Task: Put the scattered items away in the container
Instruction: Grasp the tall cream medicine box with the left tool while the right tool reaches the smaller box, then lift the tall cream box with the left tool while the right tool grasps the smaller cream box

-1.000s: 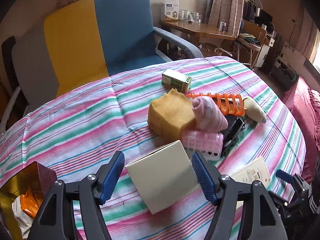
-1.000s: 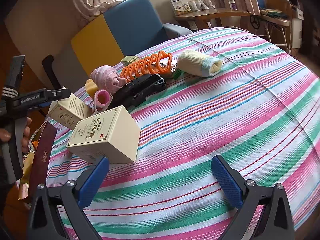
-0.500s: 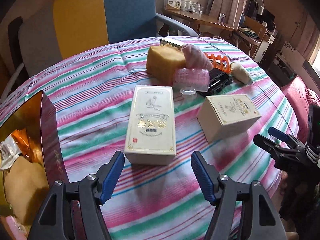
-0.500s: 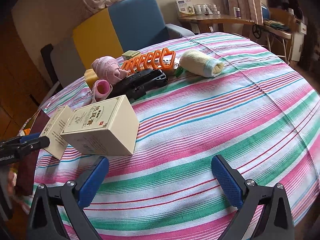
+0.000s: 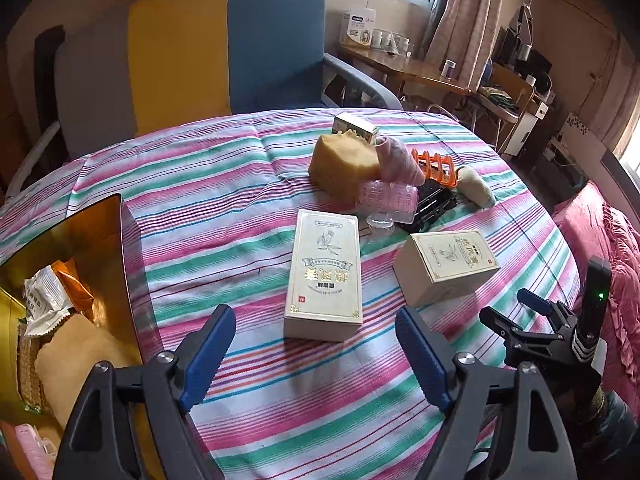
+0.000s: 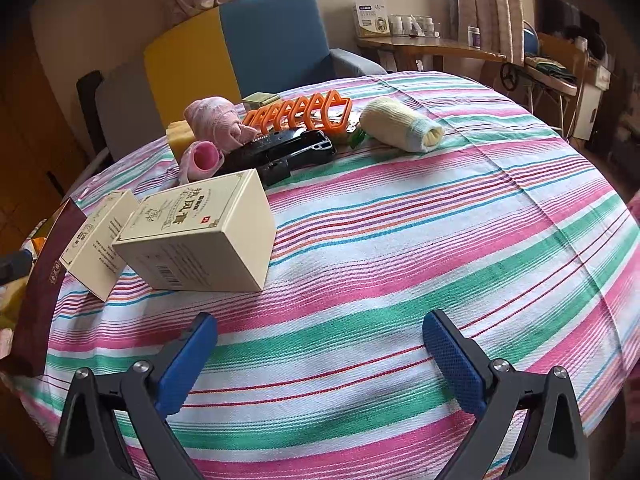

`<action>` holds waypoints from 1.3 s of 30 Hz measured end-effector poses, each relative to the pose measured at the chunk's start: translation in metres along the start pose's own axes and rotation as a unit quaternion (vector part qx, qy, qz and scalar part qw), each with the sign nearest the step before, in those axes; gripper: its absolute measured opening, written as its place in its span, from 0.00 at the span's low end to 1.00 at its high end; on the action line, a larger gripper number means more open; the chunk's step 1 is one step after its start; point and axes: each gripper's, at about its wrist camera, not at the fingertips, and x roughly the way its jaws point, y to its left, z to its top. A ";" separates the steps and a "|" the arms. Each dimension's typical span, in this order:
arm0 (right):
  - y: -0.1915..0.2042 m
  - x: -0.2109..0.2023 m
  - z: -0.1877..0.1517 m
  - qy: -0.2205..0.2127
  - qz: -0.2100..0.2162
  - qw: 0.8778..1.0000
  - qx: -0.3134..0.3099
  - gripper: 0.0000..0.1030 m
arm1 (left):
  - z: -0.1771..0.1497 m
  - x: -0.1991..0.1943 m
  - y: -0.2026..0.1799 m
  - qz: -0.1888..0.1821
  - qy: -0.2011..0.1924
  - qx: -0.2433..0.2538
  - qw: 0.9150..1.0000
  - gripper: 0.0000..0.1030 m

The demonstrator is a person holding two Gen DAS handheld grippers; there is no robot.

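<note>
— Both fingers, how do they stand at this moment?

— Spread wide, both pairs, and they grasp nothing. With my left gripper [image 5: 316, 346] I hover just above the striped worktop [image 5: 224, 184], and the tall cream box [image 5: 325, 276] lies flat directly in front of the blue pads, a little beyond the tips. My right gripper [image 6: 320, 354] hangs over a bare part of the striped cloth, near its edge on my side.

— Where is the container?

— At my far left, at the edge of the worktop: a gold-lined box [image 5: 96, 248] with a dark red outside. Inside I see a white packet [image 5: 44, 300] and an orange packet [image 5: 76, 284]; the lower things are not clear to me.

— And the scattered items?

— A second cream box [image 6: 200, 236], shorter, stands to the right of the tall one, apart from it, close to the left finger in the right wrist view. Behind them is a heap: a yellow sponge block [image 5: 344, 164], a pink sock [image 6: 218, 120], a pink hair roller [image 5: 388, 198], a black clip-like object [image 6: 288, 152], an orange rack [image 6: 304, 110] and a rolled cream sock [image 6: 400, 124]. A small green box [image 5: 356, 128] is at the back, just behind the sponge.
</note>
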 end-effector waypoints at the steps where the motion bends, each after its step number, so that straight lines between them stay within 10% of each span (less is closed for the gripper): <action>1: 0.000 0.000 -0.001 -0.001 -0.002 1.000 -0.002 1.00 | 0.003 0.004 -0.001 0.002 0.004 0.005 1.000 0.81; 10: 0.003 0.001 -0.004 -0.013 -0.007 1.000 -0.015 1.00 | 0.020 0.053 -0.011 0.014 0.049 0.031 0.998 0.78; 15: 0.002 0.000 -0.001 -0.008 0.003 1.000 -0.022 1.00 | 0.013 0.071 -0.009 0.020 0.074 0.029 0.997 0.53; 20: -0.025 -0.010 0.029 0.004 0.116 0.991 0.071 1.00 | -0.007 0.067 -0.009 0.009 0.076 0.027 0.997 0.52; 29: 0.022 0.014 0.100 0.006 0.167 0.986 0.011 1.00 | -0.030 0.049 -0.009 -0.011 0.069 0.005 0.998 0.51; 39: 0.057 0.016 0.056 0.098 0.230 0.968 -0.030 1.00 | -0.066 0.021 -0.013 -0.030 0.064 -0.015 0.997 0.52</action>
